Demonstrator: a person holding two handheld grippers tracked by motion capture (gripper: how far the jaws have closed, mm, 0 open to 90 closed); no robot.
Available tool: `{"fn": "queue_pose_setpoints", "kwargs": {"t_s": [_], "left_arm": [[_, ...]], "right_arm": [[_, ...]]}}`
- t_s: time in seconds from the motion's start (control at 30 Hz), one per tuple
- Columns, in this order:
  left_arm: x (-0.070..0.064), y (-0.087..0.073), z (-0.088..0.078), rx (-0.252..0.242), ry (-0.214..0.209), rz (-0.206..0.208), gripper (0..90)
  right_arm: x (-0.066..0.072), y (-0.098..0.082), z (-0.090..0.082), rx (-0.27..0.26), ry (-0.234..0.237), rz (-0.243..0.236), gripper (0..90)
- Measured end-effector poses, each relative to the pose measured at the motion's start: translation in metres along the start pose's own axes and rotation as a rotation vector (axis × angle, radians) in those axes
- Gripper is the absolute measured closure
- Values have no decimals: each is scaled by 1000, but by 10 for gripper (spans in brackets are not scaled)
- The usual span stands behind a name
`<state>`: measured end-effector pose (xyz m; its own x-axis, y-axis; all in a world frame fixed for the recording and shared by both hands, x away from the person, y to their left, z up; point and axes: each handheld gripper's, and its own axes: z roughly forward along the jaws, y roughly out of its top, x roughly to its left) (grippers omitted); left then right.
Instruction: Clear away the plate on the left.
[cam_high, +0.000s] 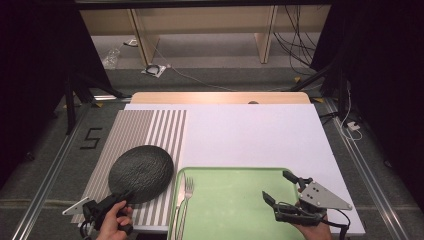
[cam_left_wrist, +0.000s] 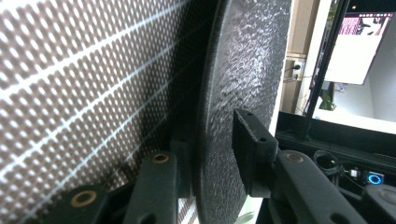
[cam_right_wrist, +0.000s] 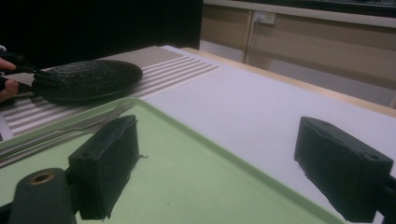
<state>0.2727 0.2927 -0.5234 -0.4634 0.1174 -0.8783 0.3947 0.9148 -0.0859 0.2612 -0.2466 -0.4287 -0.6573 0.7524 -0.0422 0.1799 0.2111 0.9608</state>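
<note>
A person sits at a table covered with a white sheet, holding a two-jaw gripper in each hand. The left gripper sits at the near left corner, and its jaws straddle the near rim of a round, rough-textured black plate. In the left gripper view the plate stands edge-on between the two black jaws, one pad under it and one on top, and the pads appear to press on the rim, so the jaws look clamped on it. The plate lies on a grey-and-white striped placemat, extending away from the left gripper toward the far side of the table, its right edge just beside a pale green tray. A fork and a knife lie side by side along the tray's left edge, their long axes running from near to far. The right gripper hovers over the tray's near right part with its jaws wide apart and nothing between them. The left hand is the one at the plate; the right gripper is well apart from it, across the tray. Any lift or slide of the plate would likely pivot on this single grip at the near rim, with the plate's weight hanging out beyond the jaws.
</note>
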Motion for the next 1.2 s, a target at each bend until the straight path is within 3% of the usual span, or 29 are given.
{"fn": "queue_pose_setpoints", "kwargs": {"t_s": [0.2,0.43,0.67,0.87,1.2], "left_arm": [[1,-2,-1,7,-39,5,827],[-4,-3,-3,1,-46,68,845],[-2,-1,-3,15,-62,40,848],[-4,0,-3,18,-60,56,848],[-6,-2,-5,37,-107,51,848]], "right_arm": [[0,0,0,0,2,-4,146],[0,0,1,-1,2,-3,146],[0,0,0,0,2,-5,146],[0,0,-1,0,2,-7,146],[0,0,-1,-1,3,-6,146]]}}
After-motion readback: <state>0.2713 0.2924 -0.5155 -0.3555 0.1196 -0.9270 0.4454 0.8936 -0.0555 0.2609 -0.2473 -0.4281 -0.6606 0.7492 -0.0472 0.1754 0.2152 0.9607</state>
